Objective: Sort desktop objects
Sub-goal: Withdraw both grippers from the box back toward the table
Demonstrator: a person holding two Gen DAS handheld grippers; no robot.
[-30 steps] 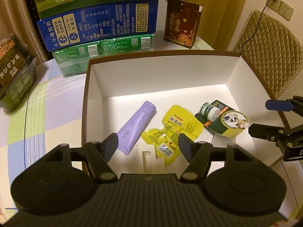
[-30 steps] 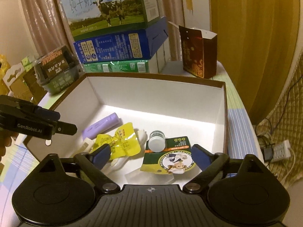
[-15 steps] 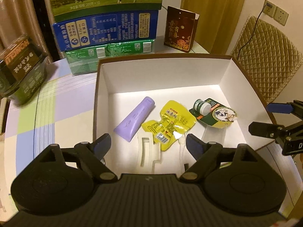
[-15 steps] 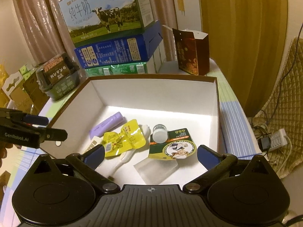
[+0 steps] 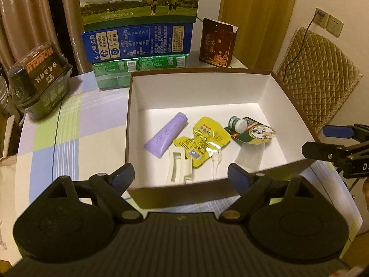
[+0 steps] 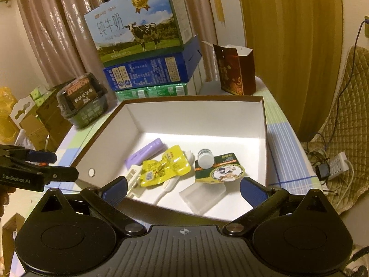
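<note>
White-lined cardboard box, brown outside, open-topped, standing on a table covered in a pastel check cloth. On the box floor, left to right as seen from the near edge: a lilac tube lying aslant toward the left wall; a yellow foil pouch touching the tube's lower end and overlapping white plastic pieces; a green round-labelled pack with a small white-capped jar resting on its far end, nearer the right wall. A clear plastic piece lies on the floor by the near wall, just in front of the green pack.

Left gripper, hovering over the near edge of the box, fingers spread wide with nothing between them. Right gripper, likewise spread fully and empty, hovering at the near right corner of the box.

Beyond the far wall: a stack of milk cartons, the top one bearing a cow. A dark red paper bag stands upright at the far right corner of the table; a dark wrapped container sits at the far left edge.
</note>
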